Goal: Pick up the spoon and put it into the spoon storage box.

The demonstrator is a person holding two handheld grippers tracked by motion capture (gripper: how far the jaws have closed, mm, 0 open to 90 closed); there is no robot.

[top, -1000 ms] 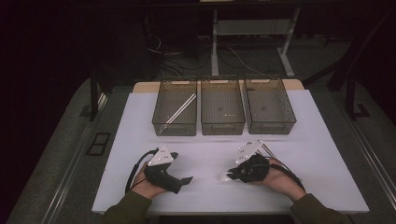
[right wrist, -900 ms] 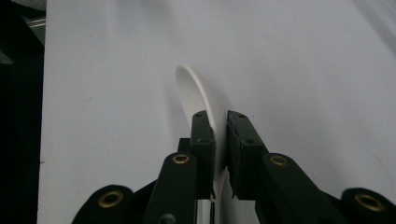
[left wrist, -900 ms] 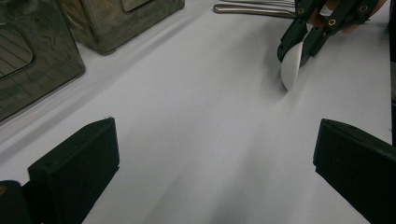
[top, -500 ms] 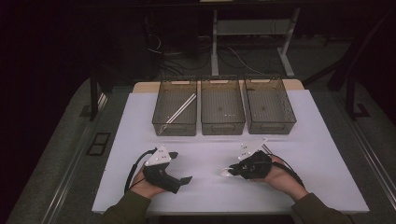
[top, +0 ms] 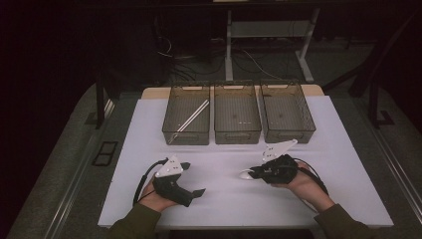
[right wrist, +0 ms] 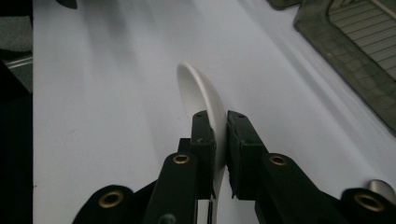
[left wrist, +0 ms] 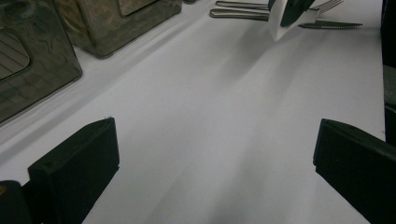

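My right gripper [top: 256, 173] hovers just above the white mat at the front right, shut on a white plastic spoon [top: 245, 174]. Seen from the right gripper view, the spoon's bowl [right wrist: 201, 98] sticks out beyond the shut jaws, edge up, and the right gripper [right wrist: 220, 122] pinches its handle. At the front left, my left gripper [top: 194, 178] rests on the mat, open, with nothing between its jaws. The left gripper view has my left gripper [left wrist: 215, 154] with jaws wide apart over bare mat. Far off it shows metal cutlery [left wrist: 238, 14] lying beside the right gripper.
Three dark see-through bins stand in a row at the back: left bin [top: 173, 119], middle bin [top: 237, 135], right bin [top: 287, 134]. White sticks [top: 194, 115] lie in the left bin. A knife [left wrist: 331, 24] and a fork [left wrist: 327, 5] lie on the mat.
My right gripper has risen a little off the mat with the white spoon in it. The left gripper has stayed where it was.
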